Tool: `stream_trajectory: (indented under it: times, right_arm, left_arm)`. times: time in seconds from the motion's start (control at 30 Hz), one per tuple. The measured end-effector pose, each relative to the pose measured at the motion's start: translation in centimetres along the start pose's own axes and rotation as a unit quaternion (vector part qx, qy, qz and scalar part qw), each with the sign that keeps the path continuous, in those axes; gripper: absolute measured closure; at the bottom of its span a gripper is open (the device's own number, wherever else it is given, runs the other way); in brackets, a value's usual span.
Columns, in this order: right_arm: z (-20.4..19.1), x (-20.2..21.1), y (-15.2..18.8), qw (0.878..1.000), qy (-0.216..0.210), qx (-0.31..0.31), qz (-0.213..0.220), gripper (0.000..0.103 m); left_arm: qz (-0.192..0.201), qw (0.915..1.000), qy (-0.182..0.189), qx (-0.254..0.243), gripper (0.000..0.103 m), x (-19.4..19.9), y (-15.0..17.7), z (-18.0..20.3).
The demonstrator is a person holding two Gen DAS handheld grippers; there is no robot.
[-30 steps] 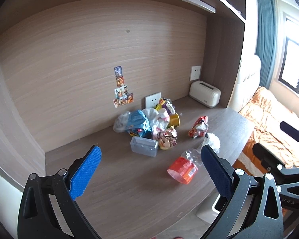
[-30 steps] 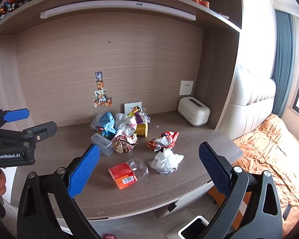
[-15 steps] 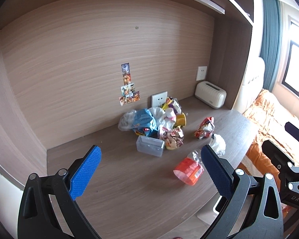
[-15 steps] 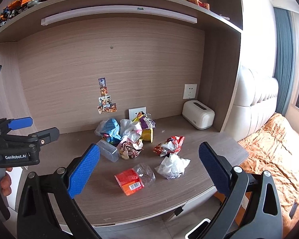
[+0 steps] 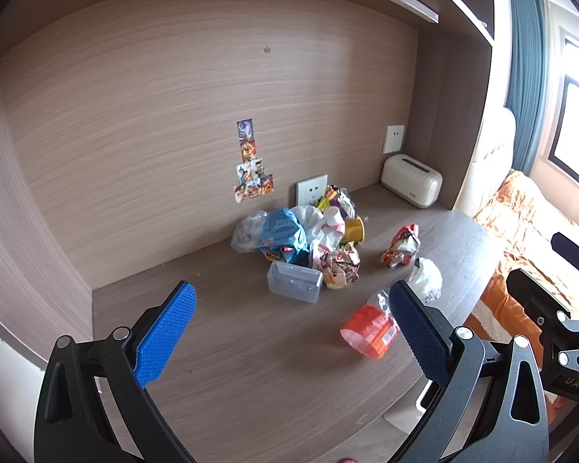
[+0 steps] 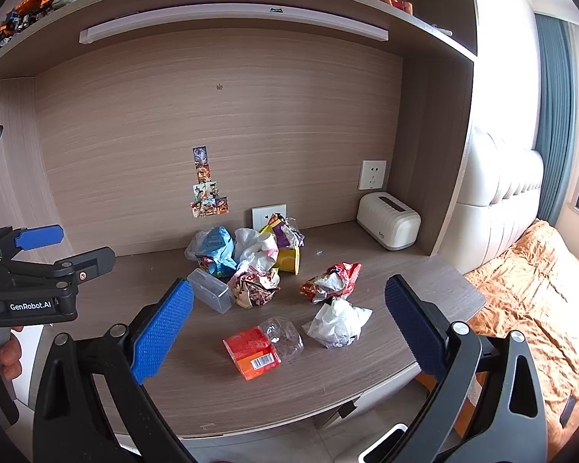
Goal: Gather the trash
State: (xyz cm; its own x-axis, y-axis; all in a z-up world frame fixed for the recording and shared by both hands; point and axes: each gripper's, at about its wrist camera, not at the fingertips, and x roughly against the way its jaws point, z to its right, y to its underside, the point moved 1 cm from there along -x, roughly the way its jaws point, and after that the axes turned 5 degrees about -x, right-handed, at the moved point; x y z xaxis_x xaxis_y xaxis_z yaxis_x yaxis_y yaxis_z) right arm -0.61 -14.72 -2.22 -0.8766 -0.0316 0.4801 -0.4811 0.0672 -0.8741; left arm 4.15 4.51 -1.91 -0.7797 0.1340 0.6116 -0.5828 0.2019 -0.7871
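Trash lies on a wooden desk (image 6: 366, 382): an orange plastic wrapper (image 6: 253, 352) (image 5: 368, 332), a crumpled white tissue (image 6: 337, 322) (image 5: 426, 279), a red snack bag (image 6: 332, 281) (image 5: 401, 247), a clear plastic box (image 6: 209, 289) (image 5: 294, 281), and a heap of bags and cups (image 6: 247, 250) (image 5: 301, 231) near the wall. My right gripper (image 6: 289, 328) is open and empty, held above the desk's front edge. My left gripper (image 5: 289, 332) is open and empty over the desk's left part. It also shows in the right wrist view (image 6: 38, 262).
A white toaster (image 6: 388, 220) (image 5: 411, 185) stands at the back right under a shelf. A white bin's rim (image 6: 382, 443) shows on the floor below the desk front. An orange-covered bed (image 6: 532, 289) lies to the right.
Both grippers have risen and moved slightly closer to the desk. The trash has not moved and both grippers stay open.
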Motion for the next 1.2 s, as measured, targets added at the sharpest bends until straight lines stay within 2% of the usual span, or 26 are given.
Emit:
stream_trajectory:
  times: [0.47, 0.7, 0.9, 1.2]
  right_arm:
    - [0.7, -1.5, 0.3, 1.000, 0.010, 0.000, -0.016, 0.004]
    - [1.4, -3.5, 0.7, 0.999, 0.024, 0.006, -0.026, 0.004]
    - [3.1, -6.8, 1.8, 0.999, 0.042, 0.010, -0.033, 0.004]
    - [7.1, -15.7, 5.0, 0.995, 0.065, -0.014, -0.072, 0.004]
  left_arm:
    - [-0.007, 0.9999, 0.015, 0.000, 0.005, -1.5, -0.2, 0.5]
    - [-0.017, 0.9989, 0.037, -0.025, 0.005, -3.7, 0.4, 1.8]
    - [-0.026, 0.9936, 0.071, -0.085, 0.005, -8.1, 1.6, 4.8]
    - [-0.065, 0.9794, 0.136, -0.134, 0.005, -17.2, 4.8, 8.8]
